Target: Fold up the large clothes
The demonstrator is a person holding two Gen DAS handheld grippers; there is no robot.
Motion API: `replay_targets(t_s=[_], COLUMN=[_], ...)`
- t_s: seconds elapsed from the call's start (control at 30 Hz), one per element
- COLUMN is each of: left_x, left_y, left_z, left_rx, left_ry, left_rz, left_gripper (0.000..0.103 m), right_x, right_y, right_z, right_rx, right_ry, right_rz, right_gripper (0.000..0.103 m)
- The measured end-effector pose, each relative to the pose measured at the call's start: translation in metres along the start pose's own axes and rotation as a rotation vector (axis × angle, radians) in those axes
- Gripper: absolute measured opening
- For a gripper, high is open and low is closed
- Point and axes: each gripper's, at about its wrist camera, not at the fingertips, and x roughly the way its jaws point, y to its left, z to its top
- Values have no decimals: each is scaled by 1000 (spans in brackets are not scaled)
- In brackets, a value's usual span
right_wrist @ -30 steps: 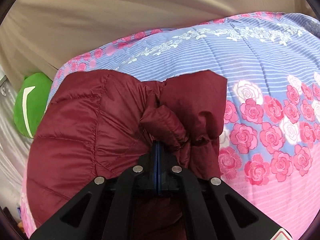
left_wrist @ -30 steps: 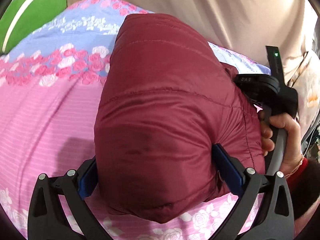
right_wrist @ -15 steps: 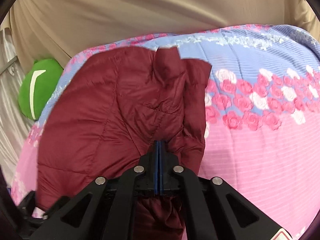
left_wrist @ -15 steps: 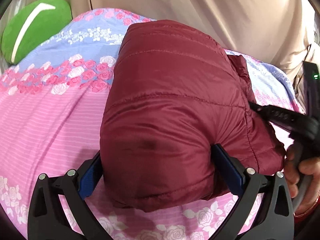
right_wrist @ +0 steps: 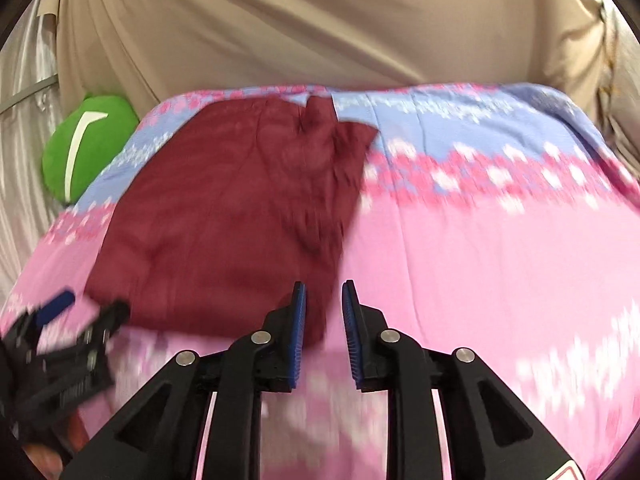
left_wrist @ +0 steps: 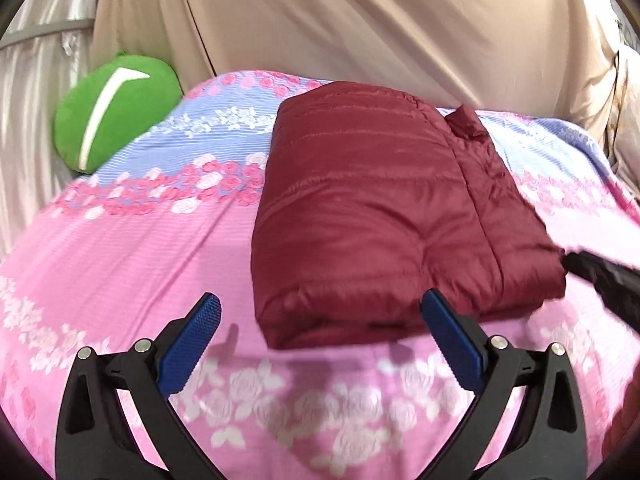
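Note:
A dark red quilted jacket (left_wrist: 376,216) lies folded into a thick rectangle on the pink and blue floral bedspread (left_wrist: 120,260). It also shows in the right wrist view (right_wrist: 224,224), blurred by motion. My left gripper (left_wrist: 320,312) is open and empty, just in front of the jacket's near edge. My right gripper (right_wrist: 323,300) is open a little and empty, at the jacket's near right corner. The left gripper shows at the lower left of the right wrist view (right_wrist: 60,320).
A green plush cushion (left_wrist: 112,112) sits at the far left edge of the bed. A beige curtain (left_wrist: 360,20) hangs behind the bed. Bare bedspread (right_wrist: 500,260) stretches to the right of the jacket.
Both grippers have pulled back from the jacket. The right gripper let go of the red fabric and opened slightly. The jacket now lies flat and folded on the bed.

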Motion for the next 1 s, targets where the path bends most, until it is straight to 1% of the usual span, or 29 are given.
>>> replay_targets(t_s=[0.07, 0.17, 0.23, 0.3, 0.33, 0.37, 0.4, 0.47, 0.53, 0.63, 0.83, 1.0], left_x=[-4, -9, -10, -8, -7, -7, -9, -13, -16, -19, -21, -21], left_y=[-2, -6, -6, -6, -6, -6, -6, -5, -5, -7, -13, -16], left_z=[-6, -14, -19, -25, -27, -29, -31, -33, -35, -37, -37, -37], left_rx=[7, -10, -32, -48, -55, -58, -61, -65, -68, -60, -23, -12], left_ry=[6, 27, 60, 100, 123, 128, 124, 111, 111, 108, 98, 100], left_rz=[12, 16, 11, 8, 15, 25, 34, 45, 40, 41, 56, 72], left_gripper=[98, 98, 98, 98, 98, 98, 98, 98, 98, 98, 98, 98], right_x=[-7, -11, -11, -8, -8, -10, -12, -14, -15, -18, -19, -18], right_y=[-3, -2, 4, 13, 15, 17, 19, 22, 24, 29, 35, 33], right_z=[-15, -35, -45, -55, -56, -58, -60, -62, -65, -67, -69, -69], right_rx=[9, 16, 0, -28, -29, -26, -25, -26, -27, -38, -67, -58], right_ry=[15, 52, 64, 91, 100, 97, 90, 89, 93, 84, 77, 85], right_rz=[-15, -22, -35, -46, -34, -25, -23, -28, -22, -37, -53, -64], right_gripper=[23, 30, 33, 39, 39, 41, 45, 49, 50, 52, 55, 56])
